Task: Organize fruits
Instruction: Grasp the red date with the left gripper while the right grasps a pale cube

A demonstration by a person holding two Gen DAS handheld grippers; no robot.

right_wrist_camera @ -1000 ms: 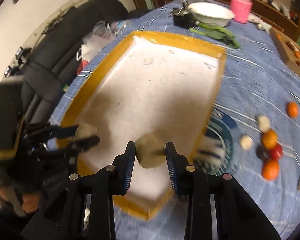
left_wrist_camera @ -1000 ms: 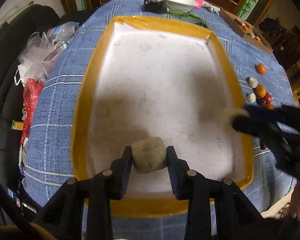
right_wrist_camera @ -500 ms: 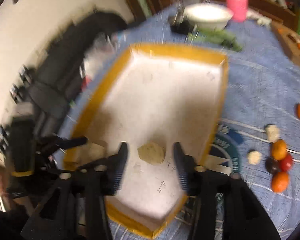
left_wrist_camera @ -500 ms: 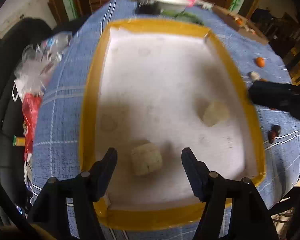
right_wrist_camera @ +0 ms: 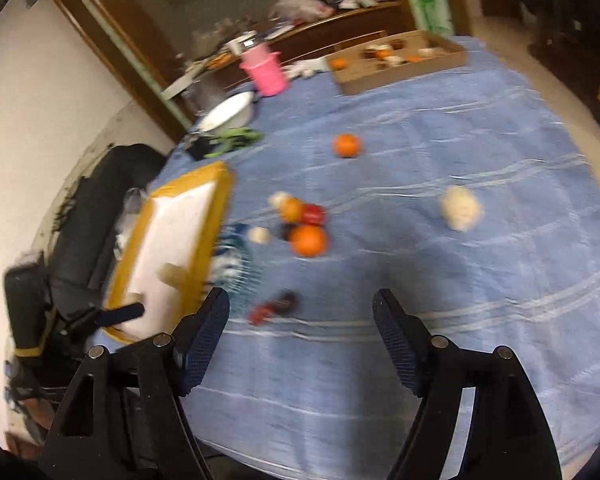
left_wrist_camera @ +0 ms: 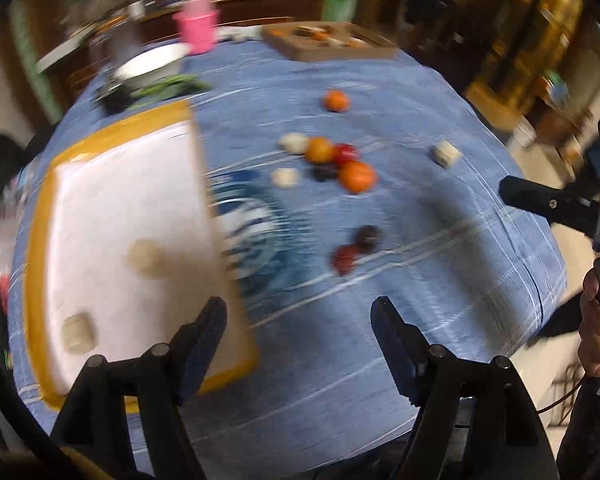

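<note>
Both pale lumps [left_wrist_camera: 146, 255] dropped in yellow tray [left_wrist_camera: 36, 240], left gripper [left_wrist_camera: 298, 326] and right gripper [right_wrist_camera: 300, 316] just spread empty, fruit cluster [left_wrist_camera: 332, 164] at twelve o'clock on blue cloth [left_wrist_camera: 420, 240].

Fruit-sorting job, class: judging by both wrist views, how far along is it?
Done: two pale pieces lie in the yellow-rimmed tray. In hand: nothing; the left gripper and right gripper have just been opening and are empty. Left: the oranges, red and dark fruits and pale pieces on the cloth.
</note>
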